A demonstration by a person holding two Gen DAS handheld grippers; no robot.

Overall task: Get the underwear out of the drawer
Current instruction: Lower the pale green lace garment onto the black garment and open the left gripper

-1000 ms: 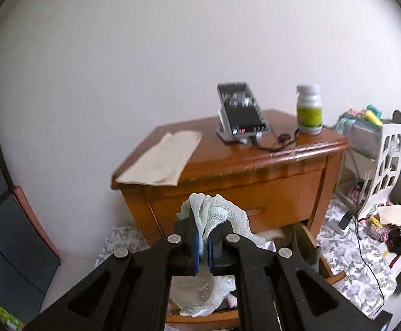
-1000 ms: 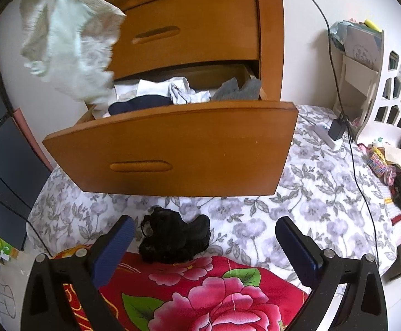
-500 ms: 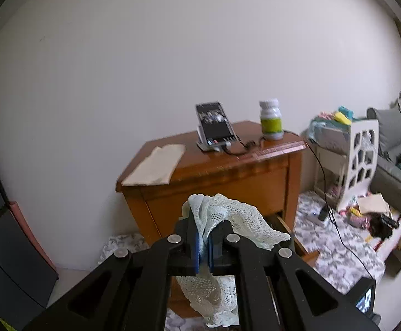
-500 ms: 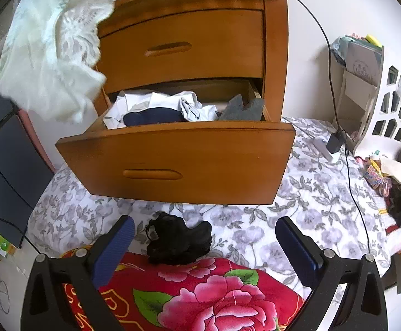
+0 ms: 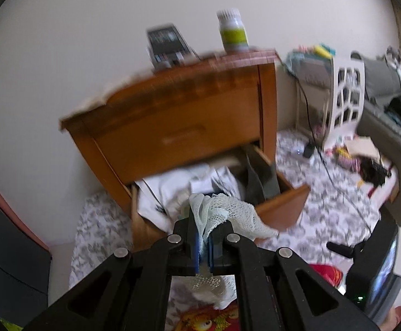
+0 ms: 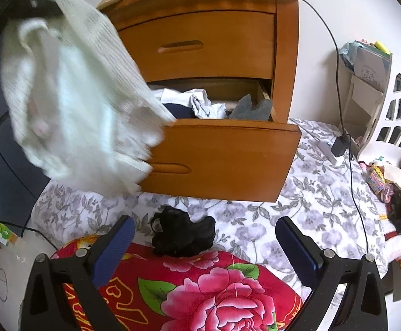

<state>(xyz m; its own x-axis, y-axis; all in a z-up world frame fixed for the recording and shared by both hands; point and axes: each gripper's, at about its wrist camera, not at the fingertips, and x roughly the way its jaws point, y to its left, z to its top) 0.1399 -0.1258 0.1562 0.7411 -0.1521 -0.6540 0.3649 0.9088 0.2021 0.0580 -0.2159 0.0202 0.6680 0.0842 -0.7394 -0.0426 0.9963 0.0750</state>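
My left gripper (image 5: 206, 245) is shut on pale lace underwear (image 5: 228, 212), which drapes over its blue pads and hangs below. In the right wrist view the same white lace underwear (image 6: 70, 104) swings blurred at the upper left, in front of the open lower drawer (image 6: 228, 160). That wooden drawer (image 5: 280, 207) holds white, navy and grey clothes (image 6: 203, 104). My right gripper (image 6: 203, 248) stands open and empty above a black underwear piece (image 6: 182, 234) that lies on the floral bedding. The right gripper's body shows at the left wrist view's lower right.
The wooden nightstand (image 6: 286, 55) carries a phone on a stand (image 5: 167, 44) and a white bottle (image 5: 232, 30). A red flowered quilt (image 6: 200, 289) lies under my right gripper. A black cable (image 6: 341, 96) runs down to a charger. A white cut-out rack (image 6: 393, 115) stands at right.
The left gripper has dropped and tilted downward with the lace underwear, so the open drawer now shows in its view. In the right wrist view the underwear has swung lower, toward the drawer front.
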